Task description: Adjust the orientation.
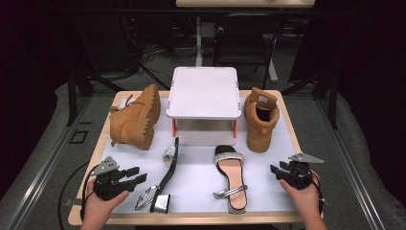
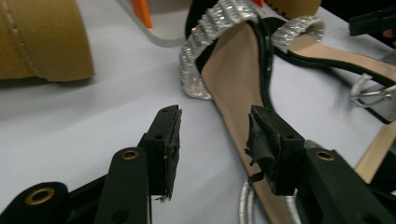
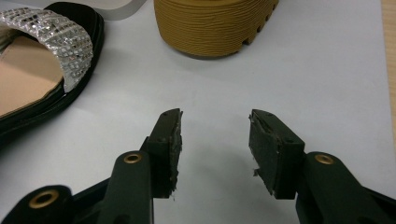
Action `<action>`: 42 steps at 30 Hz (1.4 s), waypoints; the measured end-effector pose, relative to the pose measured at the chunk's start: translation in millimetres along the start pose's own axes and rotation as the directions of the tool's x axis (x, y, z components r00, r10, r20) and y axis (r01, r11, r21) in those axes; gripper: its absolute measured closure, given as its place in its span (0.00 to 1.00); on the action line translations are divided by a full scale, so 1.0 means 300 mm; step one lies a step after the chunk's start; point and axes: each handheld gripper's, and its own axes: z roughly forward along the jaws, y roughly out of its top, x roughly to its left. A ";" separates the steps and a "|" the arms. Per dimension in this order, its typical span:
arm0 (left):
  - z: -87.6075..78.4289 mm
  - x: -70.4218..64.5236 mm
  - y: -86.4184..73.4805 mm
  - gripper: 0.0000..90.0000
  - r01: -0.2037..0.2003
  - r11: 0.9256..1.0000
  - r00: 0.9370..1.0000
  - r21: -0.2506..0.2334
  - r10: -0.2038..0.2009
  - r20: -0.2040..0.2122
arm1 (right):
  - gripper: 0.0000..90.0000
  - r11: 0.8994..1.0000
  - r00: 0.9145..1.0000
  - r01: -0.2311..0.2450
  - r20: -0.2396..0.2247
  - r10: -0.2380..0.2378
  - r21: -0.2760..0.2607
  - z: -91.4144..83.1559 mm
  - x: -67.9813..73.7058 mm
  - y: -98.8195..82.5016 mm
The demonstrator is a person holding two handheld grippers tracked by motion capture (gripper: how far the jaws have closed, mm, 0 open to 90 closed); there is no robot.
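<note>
- Lying on its side just right of the left gripper (image 1: 139,176), the black rhinestone-strapped sandal (image 1: 168,175) runs lengthwise away from the person.
- Both the left gripper and the right gripper (image 1: 275,171) gape, holding nothing.

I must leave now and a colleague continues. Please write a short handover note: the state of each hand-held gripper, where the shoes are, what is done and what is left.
Left hand-held gripper: open, nothing held, aimed at the left sandal, which lies on its side at the front left.
Right hand-held gripper: open, nothing held, over bare mat at the front right.
Right sandal: flat on its sole, front centre.
Left boot: tipped on its side, left of the white stand.
Right boot: upright, right of the stand.
Done: nothing is on the stand yet.
Left: probably to grasp the left sandal first; all four shoes are still on the mat.
</note>
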 end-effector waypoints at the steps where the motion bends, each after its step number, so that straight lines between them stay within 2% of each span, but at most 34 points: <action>1: -0.003 -0.011 0.003 0.59 0.001 1.000 1.000 -0.001 -0.001 0.007 | 0.59 1.000 1.000 0.000 0.000 0.000 0.000 0.000 0.000 0.000; 3: -0.011 -0.032 0.008 0.60 -0.005 1.000 1.000 -0.007 0.005 0.016 | 0.59 1.000 1.000 0.002 0.002 -0.002 -0.001 -0.004 0.003 0.000; 7: -0.020 -0.071 0.014 0.61 -0.022 1.000 0.998 -0.007 0.022 0.065 | 0.58 1.000 1.000 0.004 0.001 -0.004 -0.003 -0.005 0.004 0.002; 11: -0.014 -0.092 0.010 0.61 -0.049 0.999 0.994 0.000 0.048 0.095 | 0.58 1.000 1.000 -0.008 0.001 0.008 0.001 0.000 0.002 0.000; 13: -0.012 -0.102 0.006 0.61 -0.049 0.999 0.993 -0.001 0.049 0.106 | 0.58 1.000 1.000 -0.009 -0.007 0.009 0.000 0.000 -0.001 0.000; 18: 0.000 -0.111 -0.006 0.68 -0.060 0.998 0.992 0.026 0.057 0.111 | 0.57 1.000 1.000 -0.012 -0.011 0.012 0.003 -0.001 -0.003 -0.001; 26: 0.014 -0.115 -0.013 0.82 -0.065 0.996 0.988 0.053 0.057 0.147 | 0.56 1.000 1.000 -0.023 -0.015 0.023 0.006 0.001 -0.005 -0.001; 28: 0.017 -0.119 -0.012 0.84 -0.074 0.996 0.986 0.044 0.067 0.149 | 0.56 1.000 0.999 -0.027 -0.016 0.027 0.003 0.002 -0.005 -0.001; 29: 0.020 -0.118 -0.011 0.85 -0.089 0.995 0.984 0.039 0.081 0.159 | 0.56 1.000 0.999 -0.026 -0.018 0.026 0.002 0.002 -0.006 -0.001; 32: 0.027 -0.118 -0.011 0.88 -0.075 0.997 0.980 0.030 0.068 0.188 | 0.56 1.000 0.999 -0.028 -0.019 0.029 0.009 0.004 -0.006 0.000; 36: 0.035 -0.127 -0.006 0.90 -0.094 0.995 0.976 0.028 0.087 0.199 | 0.56 1.000 0.999 -0.029 -0.017 0.029 0.008 0.005 -0.007 0.000; 38: 0.041 -0.132 0.000 0.90 -0.090 0.996 0.975 0.022 0.084 0.204 | 0.56 0.999 0.999 -0.034 -0.015 0.034 0.003 0.005 -0.010 0.000; 42: 0.063 -0.154 0.013 0.91 -0.093 0.996 0.969 0.012 0.088 0.229 | 0.56 0.999 0.999 -0.043 -0.020 0.043 0.004 0.006 -0.014 -0.001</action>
